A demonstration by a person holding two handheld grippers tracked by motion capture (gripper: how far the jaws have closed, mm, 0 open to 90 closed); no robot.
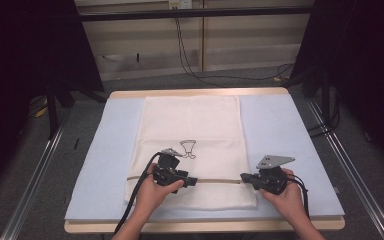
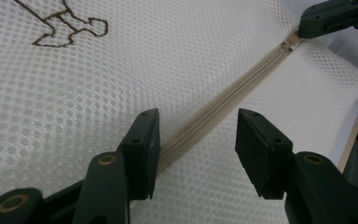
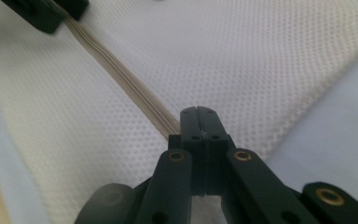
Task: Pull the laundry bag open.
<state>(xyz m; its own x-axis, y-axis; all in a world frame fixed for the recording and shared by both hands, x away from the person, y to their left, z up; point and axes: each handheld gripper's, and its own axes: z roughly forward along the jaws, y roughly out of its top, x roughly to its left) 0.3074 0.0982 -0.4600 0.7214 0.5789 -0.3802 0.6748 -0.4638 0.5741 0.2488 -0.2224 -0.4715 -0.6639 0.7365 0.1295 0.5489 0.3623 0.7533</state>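
a: where's the mesh bag (image 1: 190, 150)?
b: flat on the blue mat (image 1: 280, 130), zipper (image 2: 223, 105) running across its near end.
a: and the 2 grippers?
b: left gripper (image 2: 196, 140) is released, jaws straddling the zipper. right gripper (image 3: 200, 122) is clenched at the zipper's end.

White mesh bag (image 1: 190, 135) with brown motif (image 1: 188, 148), beige zipper (image 2: 223, 105), pale blue mat (image 1: 280, 130)
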